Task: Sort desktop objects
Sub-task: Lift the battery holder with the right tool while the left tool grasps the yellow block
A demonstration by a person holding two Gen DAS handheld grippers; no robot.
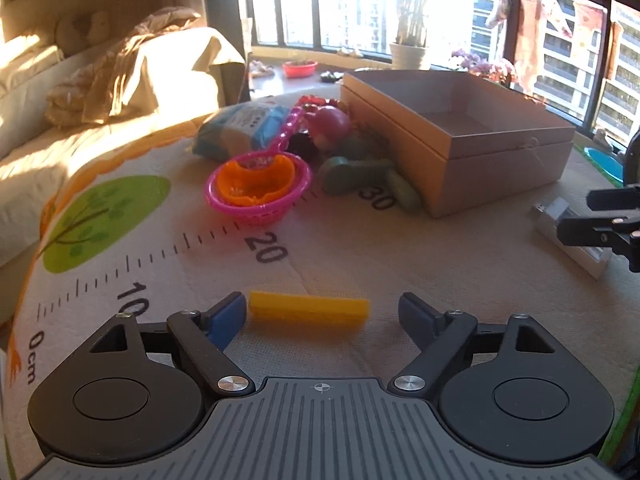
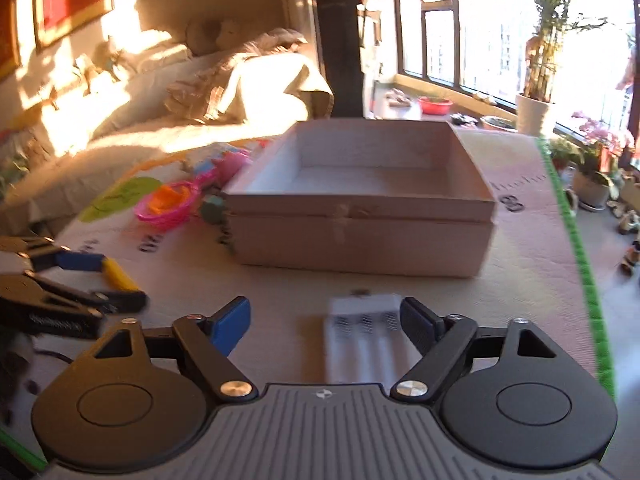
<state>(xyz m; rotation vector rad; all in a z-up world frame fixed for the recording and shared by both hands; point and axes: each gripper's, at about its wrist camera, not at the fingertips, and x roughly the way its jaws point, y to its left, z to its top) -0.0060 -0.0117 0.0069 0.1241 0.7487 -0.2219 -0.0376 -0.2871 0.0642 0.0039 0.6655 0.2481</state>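
Both pairs of jaws stand wide, gripping nothing. Left gripper [image 1: 322,314] straddles the yellow rectangular block [image 1: 308,311], its long axis spanning jaw to jaw; right gripper [image 2: 325,320] straddles the white plastic case [image 2: 362,340], lengthwise along the fingers.

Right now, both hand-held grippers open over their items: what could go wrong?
1. Left hand-held gripper: the yellow block lies crosswise, nearly spanning the gap; closing may jam or skid it.
2. Right hand-held gripper: the white holder sits off-centre against one finger; it could twist.
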